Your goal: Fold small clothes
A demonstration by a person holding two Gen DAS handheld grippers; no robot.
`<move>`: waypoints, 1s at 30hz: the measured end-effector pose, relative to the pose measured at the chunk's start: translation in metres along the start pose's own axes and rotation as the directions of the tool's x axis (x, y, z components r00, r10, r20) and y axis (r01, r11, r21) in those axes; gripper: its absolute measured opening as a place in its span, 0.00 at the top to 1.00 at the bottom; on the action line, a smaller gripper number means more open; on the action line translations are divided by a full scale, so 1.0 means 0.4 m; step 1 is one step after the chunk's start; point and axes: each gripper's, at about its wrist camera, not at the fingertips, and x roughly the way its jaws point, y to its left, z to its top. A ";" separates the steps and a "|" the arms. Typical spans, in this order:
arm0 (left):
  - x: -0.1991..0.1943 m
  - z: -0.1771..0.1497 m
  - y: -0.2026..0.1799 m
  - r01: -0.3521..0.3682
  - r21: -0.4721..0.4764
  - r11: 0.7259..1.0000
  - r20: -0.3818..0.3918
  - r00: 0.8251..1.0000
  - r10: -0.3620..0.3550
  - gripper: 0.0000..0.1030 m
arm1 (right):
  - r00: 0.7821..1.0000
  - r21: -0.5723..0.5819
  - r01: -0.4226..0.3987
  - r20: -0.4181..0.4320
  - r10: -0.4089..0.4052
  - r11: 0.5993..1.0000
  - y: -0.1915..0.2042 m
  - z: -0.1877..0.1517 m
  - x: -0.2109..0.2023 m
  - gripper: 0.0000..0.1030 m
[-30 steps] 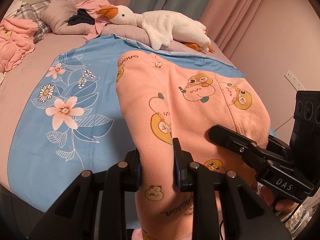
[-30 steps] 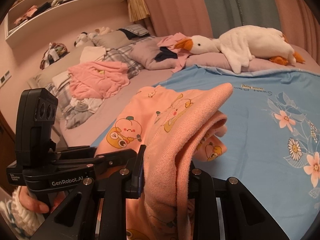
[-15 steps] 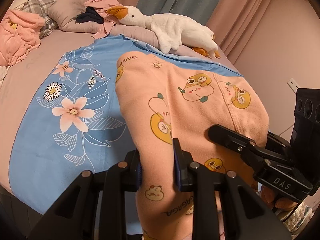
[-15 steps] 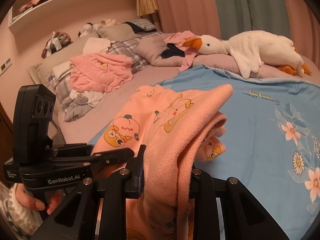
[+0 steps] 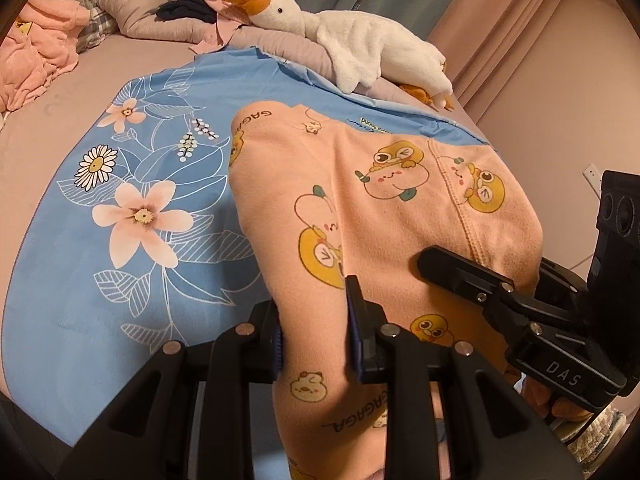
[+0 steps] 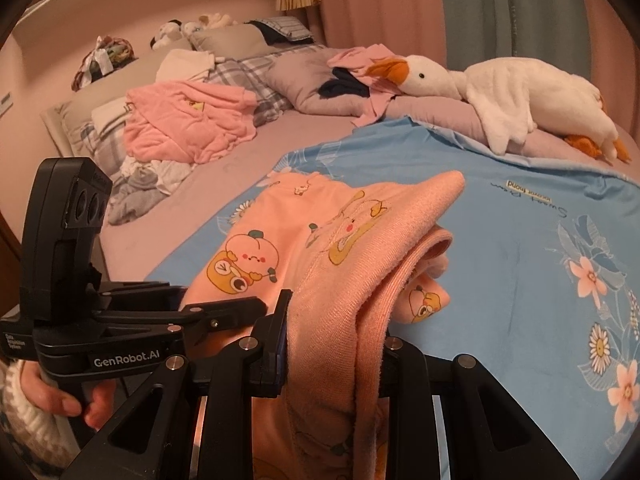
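So right up close, both sets of jaws are clamped narrow on the same garment: the left gripper pinches a thick bunch of the peach cartoon-print garment near its near-left edge, and the right gripper has a doubled-over wad of that same fabric squeezed between its jaws, with the cloth spilling down on both sides. In the left wrist view you can see the right one biting in from the right side, and in the right wrist view the left tool sits off to the left with a hand wrapped around its handle. The garment is draped from the two grips out onto the blue floral sheet on the bed, its far end lying flat on the sheet while the near end is lifted and rounded over. My read: this is mid-fold, near edge picked up and being carried over toward the far end. Next move probably calls for bringing both grips forward evenly, lowering so the edges line up, then letting go together; otherwise the fold ends up skewed. The fleece looks thick and soft, so it may bunch up. Further back there's a pile of pink clothes waiting, then the pillows and a plush goose lying along the far side.
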 end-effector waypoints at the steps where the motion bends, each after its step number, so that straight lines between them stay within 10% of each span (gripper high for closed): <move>1: 0.007 0.004 0.003 0.000 -0.001 1.000 -0.003 1.000 0.000 0.75 | 1.000 0.001 0.001 -0.002 -0.001 1.000 0.000 0.002 0.005 0.73; 30: 0.192 0.150 -0.001 -0.010 0.071 0.997 -0.036 0.999 0.013 0.75 | 0.998 0.042 0.053 0.013 -0.054 0.998 -0.128 0.064 0.108 0.73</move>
